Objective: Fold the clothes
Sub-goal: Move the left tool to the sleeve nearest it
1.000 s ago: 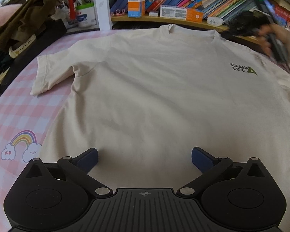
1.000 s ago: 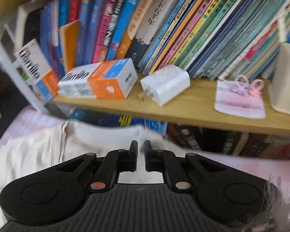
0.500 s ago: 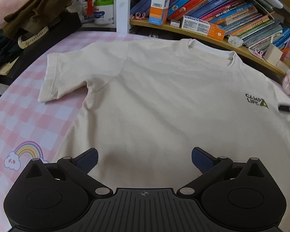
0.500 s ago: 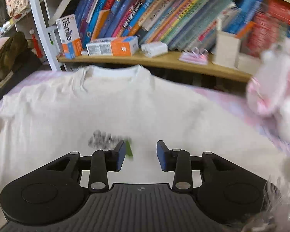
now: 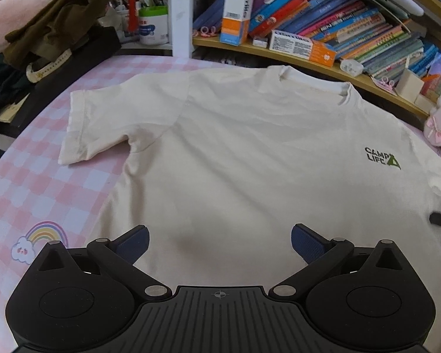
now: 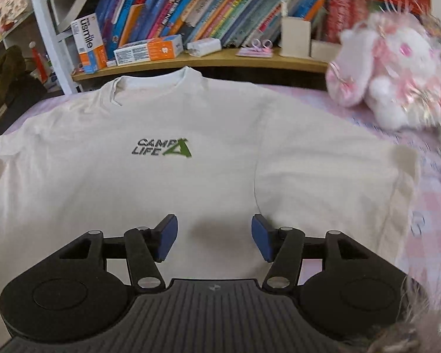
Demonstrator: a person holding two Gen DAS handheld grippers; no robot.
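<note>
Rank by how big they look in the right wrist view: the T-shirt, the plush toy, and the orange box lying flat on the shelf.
1. T-shirt
2. Plush toy
3. Orange box, though it sits farthest away, so it may look undersized.

my left claw [image 5: 219,242] and right claw [image 6: 214,236] are matt black plastic, ribbed on the body, with dull blue rubbery-looking pads [image 6: 168,236] and small shiny metal pins at the joints. the t-shirt [image 5: 250,161] is soft cream cloth, matt, lightly creased. the table [image 5: 29,182] wears a smooth pink checked cover. the shelf [image 6: 220,61] is bare wood, the plush toy [image 6: 391,70] is fluffy.
</note>
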